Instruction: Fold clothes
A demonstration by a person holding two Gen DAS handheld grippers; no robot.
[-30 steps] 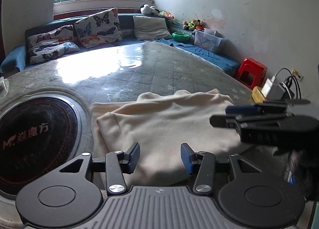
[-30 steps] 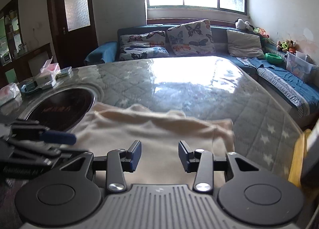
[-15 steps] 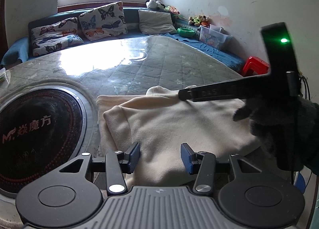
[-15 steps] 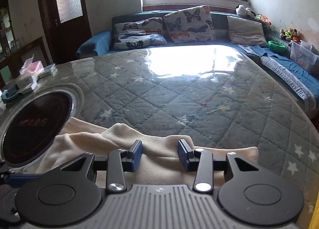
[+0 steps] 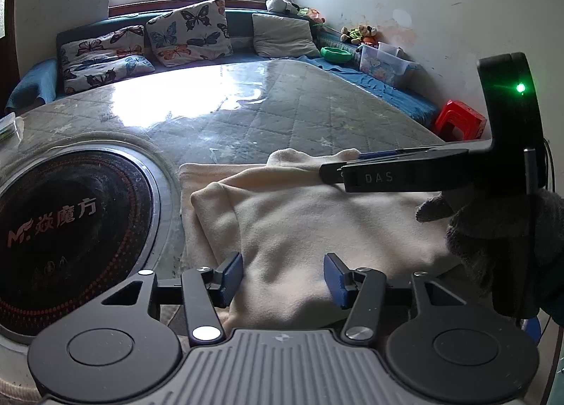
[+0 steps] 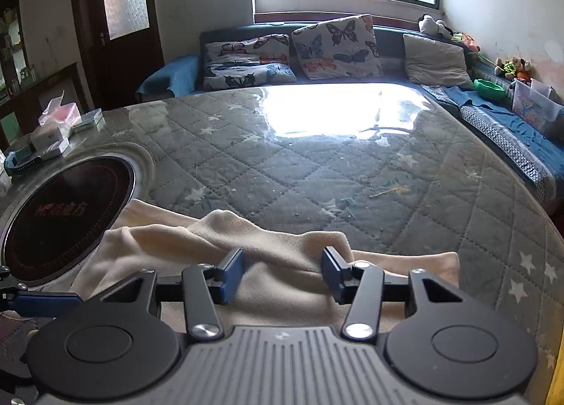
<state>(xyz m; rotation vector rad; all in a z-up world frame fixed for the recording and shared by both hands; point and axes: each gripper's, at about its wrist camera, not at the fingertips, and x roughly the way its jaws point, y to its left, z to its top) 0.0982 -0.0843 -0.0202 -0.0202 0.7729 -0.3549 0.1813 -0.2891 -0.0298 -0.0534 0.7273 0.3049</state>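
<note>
From the left wrist view: the left claw (image 5: 283,278) hangs released, its blue pads spread wide above the near edge of a cream garment (image 5: 310,225) lying partly folded on the quilted, plastic-covered counter (image 5: 282,112). A black round cooktop (image 5: 67,225) is set into the counter just left of the cloth. The right claw (image 5: 326,172), held in a gloved hand (image 5: 500,239), reaches in from the right over the garment's far edge, a green light glowing on its body.

From the right wrist view: the right claw (image 6: 283,276) stands released, its pads (image 6: 232,274) spread either side of a raised ridge of the cream garment (image 6: 282,285). The cooktop (image 6: 67,214) lies to the left. Butterfly-print cushions (image 6: 335,45) line a blue sofa under the window.
</note>
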